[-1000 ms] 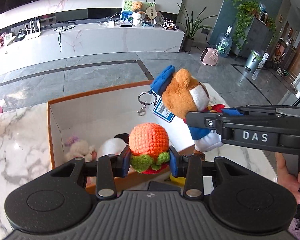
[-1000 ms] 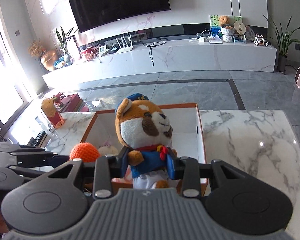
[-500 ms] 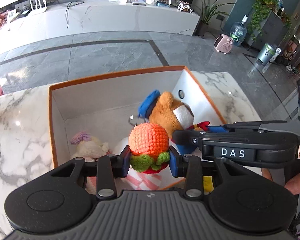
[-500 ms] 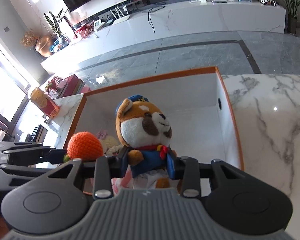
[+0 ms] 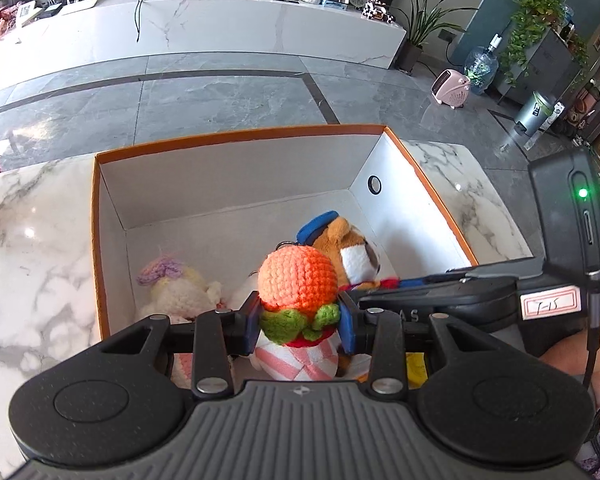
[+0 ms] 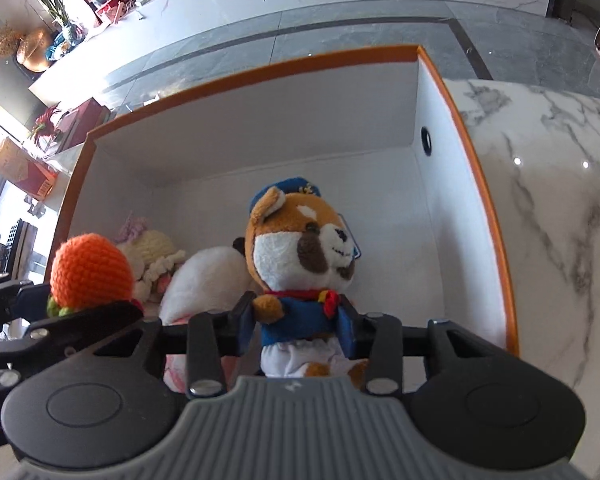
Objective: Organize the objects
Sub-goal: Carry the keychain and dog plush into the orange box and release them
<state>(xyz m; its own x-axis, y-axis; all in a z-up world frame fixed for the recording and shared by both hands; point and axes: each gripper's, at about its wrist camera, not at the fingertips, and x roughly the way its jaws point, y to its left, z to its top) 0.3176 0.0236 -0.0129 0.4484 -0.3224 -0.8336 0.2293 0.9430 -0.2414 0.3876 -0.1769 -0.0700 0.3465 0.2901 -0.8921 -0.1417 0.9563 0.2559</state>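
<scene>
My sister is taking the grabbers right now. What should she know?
Left gripper: shut on the orange crochet toy, over the box.
Right gripper: shut on the fox plush, low inside the box.
Already in the box: cream crochet doll and white plush.
Left to do: let go of both toys into the box.

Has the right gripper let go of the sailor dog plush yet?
No, the right gripper is shut on the sailor dog plush, its blue pads pressing the plush's blue jacket over the orange-rimmed box.
</scene>
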